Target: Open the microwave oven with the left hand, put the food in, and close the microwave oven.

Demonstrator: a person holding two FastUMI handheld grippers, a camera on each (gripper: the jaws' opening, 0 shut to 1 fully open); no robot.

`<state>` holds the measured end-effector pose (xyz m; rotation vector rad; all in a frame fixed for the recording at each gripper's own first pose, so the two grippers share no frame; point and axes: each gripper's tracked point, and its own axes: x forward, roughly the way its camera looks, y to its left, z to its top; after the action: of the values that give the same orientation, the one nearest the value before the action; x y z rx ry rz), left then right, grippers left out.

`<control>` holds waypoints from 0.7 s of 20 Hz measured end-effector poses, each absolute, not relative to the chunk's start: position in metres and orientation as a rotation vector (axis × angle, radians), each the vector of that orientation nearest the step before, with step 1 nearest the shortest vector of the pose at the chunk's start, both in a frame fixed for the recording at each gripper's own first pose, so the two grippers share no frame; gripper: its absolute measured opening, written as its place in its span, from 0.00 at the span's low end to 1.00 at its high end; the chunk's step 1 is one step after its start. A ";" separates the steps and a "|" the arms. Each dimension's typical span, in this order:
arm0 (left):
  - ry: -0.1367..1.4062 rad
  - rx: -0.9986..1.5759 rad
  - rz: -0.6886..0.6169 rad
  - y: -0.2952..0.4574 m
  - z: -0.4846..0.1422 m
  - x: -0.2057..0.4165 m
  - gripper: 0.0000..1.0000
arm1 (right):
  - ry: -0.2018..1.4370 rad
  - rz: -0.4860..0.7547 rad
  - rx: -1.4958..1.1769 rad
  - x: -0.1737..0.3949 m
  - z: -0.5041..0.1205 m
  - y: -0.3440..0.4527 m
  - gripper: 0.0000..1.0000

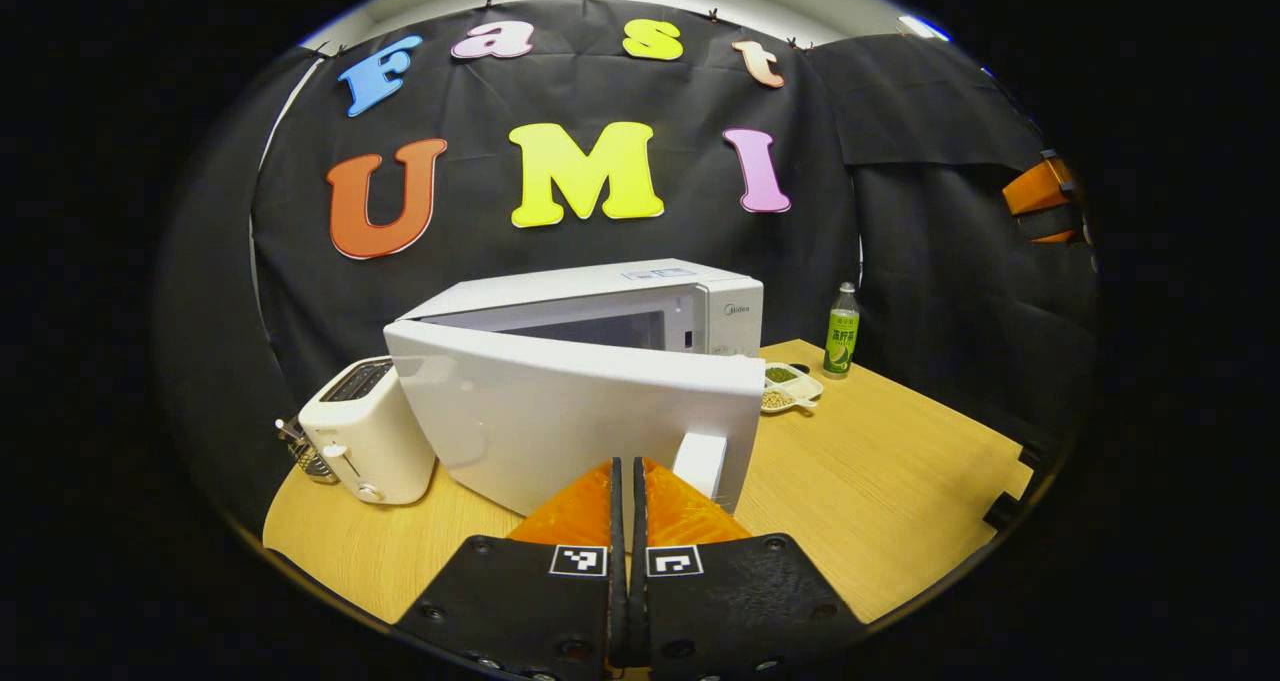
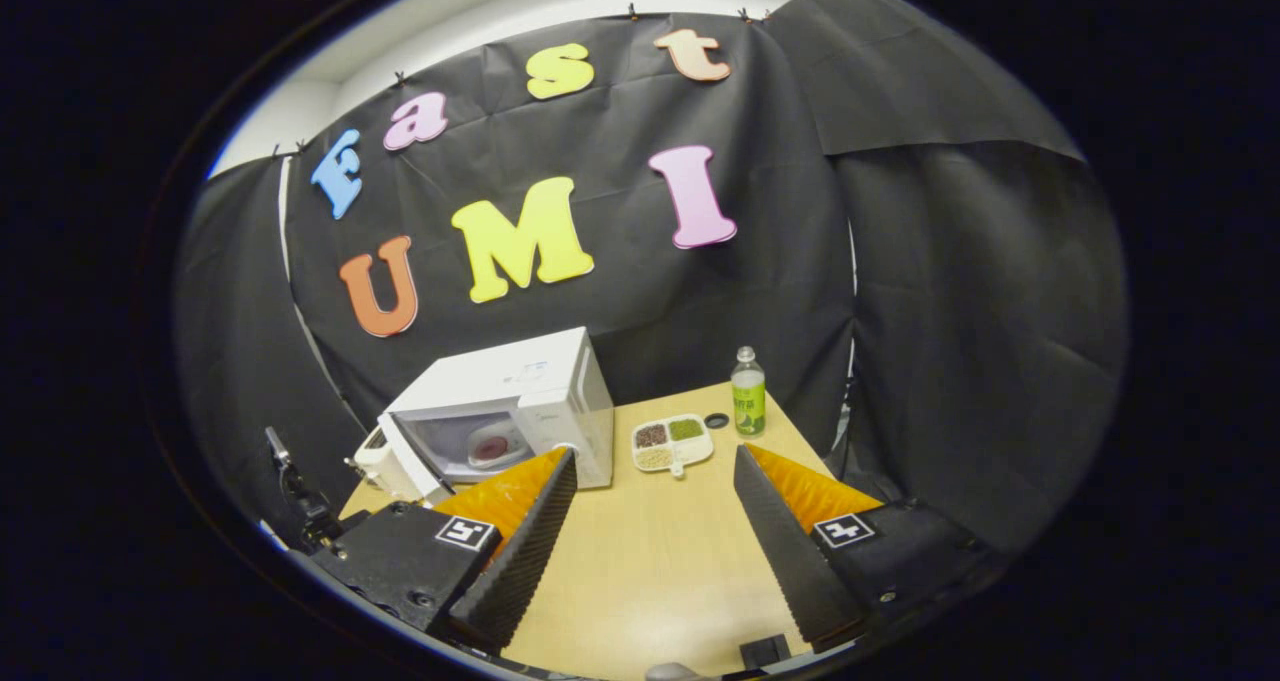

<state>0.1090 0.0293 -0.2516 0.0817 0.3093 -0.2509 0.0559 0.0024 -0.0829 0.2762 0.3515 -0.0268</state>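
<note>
White microwave door [image 1: 575, 416] stands half-open on the desk [image 1: 880, 481], food [image 2: 490, 448] already inside; left claw [image 1: 629, 481], pinched together and empty, should push it flush. Right claw [image 2: 650, 501] spreads wide.

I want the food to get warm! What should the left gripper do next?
Probably push the white microwave door shut. It stands partly open, a plate of food already sits inside, and the closed left gripper is right at the door's outer face.

Left gripper [image 1: 630, 491] fingers pressed together; right gripper [image 2: 655, 471] fingers spread wide apart.
</note>
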 end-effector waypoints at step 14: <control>0.323 0.070 -0.274 -0.016 -0.264 0.187 0.00 | 0.380 -0.094 0.256 0.061 -0.093 -0.033 0.92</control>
<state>0.1867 -0.0165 -0.2640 0.0699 0.3230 -0.2744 0.0607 -0.0333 -0.0932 0.2556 0.3796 -0.0942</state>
